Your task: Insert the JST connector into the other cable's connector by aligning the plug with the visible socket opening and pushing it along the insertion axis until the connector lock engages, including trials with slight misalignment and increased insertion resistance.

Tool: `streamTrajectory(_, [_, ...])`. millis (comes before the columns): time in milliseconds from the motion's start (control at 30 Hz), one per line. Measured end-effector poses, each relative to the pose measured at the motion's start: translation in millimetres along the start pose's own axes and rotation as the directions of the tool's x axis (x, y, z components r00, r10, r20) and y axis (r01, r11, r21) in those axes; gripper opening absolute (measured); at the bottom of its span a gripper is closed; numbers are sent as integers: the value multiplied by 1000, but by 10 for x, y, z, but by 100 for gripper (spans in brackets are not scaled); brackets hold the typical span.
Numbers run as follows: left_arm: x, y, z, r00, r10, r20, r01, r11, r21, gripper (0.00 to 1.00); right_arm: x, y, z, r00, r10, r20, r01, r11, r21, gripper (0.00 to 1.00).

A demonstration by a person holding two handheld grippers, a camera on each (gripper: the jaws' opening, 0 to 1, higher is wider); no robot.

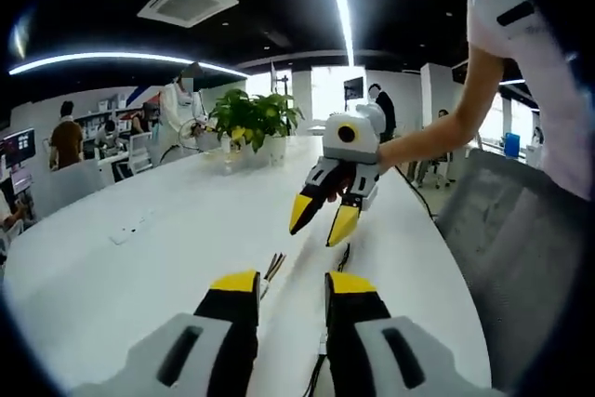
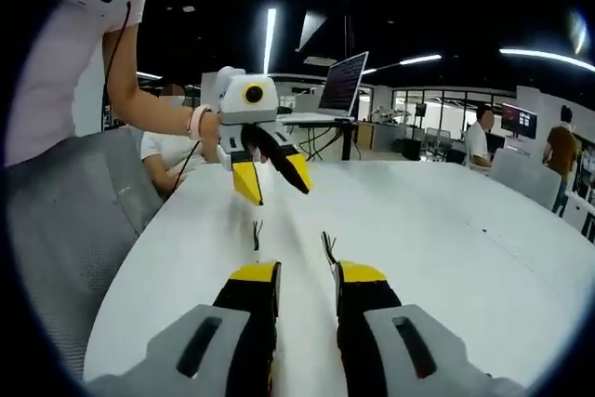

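Two thin cables lie on the white table between the two grippers. In the left gripper view, one cable end with small wires rests just ahead of my left gripper, and a dark cable runs past its right jaw. The left gripper is open and empty. My right gripper faces it, hovering above the table, open. In the right gripper view, my right gripper is open over the table, with a cable end and another ahead of it. The left gripper hangs opposite, open.
Potted plants stand at the table's far end. A laptop sits on a stand beyond the other end. A grey chair is beside the table edge. The person's arm reaches in. Other people sit in the background.
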State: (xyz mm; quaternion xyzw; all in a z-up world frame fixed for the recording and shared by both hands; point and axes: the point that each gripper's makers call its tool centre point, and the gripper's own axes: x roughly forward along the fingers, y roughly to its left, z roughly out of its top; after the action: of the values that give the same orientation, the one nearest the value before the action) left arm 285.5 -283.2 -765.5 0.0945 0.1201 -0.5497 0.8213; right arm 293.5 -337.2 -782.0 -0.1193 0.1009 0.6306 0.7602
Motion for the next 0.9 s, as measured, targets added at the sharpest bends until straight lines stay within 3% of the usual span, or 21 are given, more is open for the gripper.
streamTrajectory(200, [-2,-144,-192,999,-35,-18,35,999,-30,23,0,131,-66,999,21,35,-24,995,92,23])
streamTrajectory(400, [-31,-231,-357,998,-53,-43,52,998,-40,23,34,231,-142,999,35,28,-37,994,103,25])
streamTrajectory(900, [-20,-266,-573,996,-78,-44,74,995,-73,23,41,316,-387,998,64,-19,-62,994,89,24])
